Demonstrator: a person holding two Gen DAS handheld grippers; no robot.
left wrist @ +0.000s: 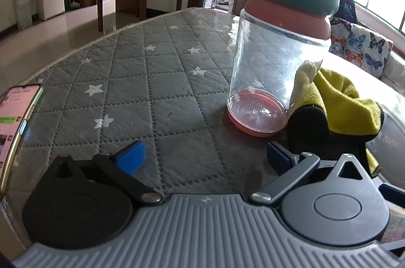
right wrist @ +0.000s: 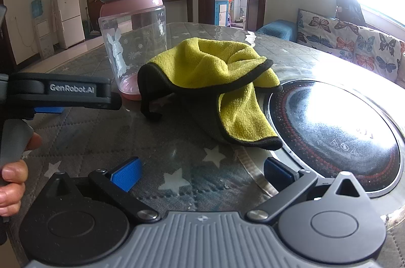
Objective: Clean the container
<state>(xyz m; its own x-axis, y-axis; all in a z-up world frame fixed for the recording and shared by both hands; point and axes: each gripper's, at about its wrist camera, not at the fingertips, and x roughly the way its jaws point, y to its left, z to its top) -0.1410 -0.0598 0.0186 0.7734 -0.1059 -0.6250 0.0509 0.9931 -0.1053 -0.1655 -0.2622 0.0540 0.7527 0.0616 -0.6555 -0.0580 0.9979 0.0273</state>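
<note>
The left gripper [left wrist: 206,156] tilts down toward the table [left wrist: 157,81], its two blue-padded fingers [left wrist: 131,156] spread wide with nothing between them; only the quilted cover shows in the gap. From the right wrist view, this same tool reaches in from the left edge of the picture, held by a hand [right wrist: 11,182] whose fingers wrap the grey grip. Its dark arm points at the foot of the bottle [right wrist: 131,40] and ends just beside it; whether it touches cannot be told.

The right gripper [right wrist: 202,173] also slants down over the table, jaws spread apart and empty, aimed at the cloth [right wrist: 215,70].

There is one bottle: a clear cup with a pink base, a pink and teal lid and a white rabbit print, standing upright on the table, well in from the far edge. There is one cloth, yellow with a black border, crumpled in a heap just beside the bottle on its right as the right wrist view shows it; its near fold reaches the bottle's base. One round dark glass plate [right wrist: 336,126] ringed with red dots is set into the table to the right of the cloth, whose corner hangs over its rim. One phone [left wrist: 15,121] with a lit screen lies at the table's left edge in the left wrist view.
</note>
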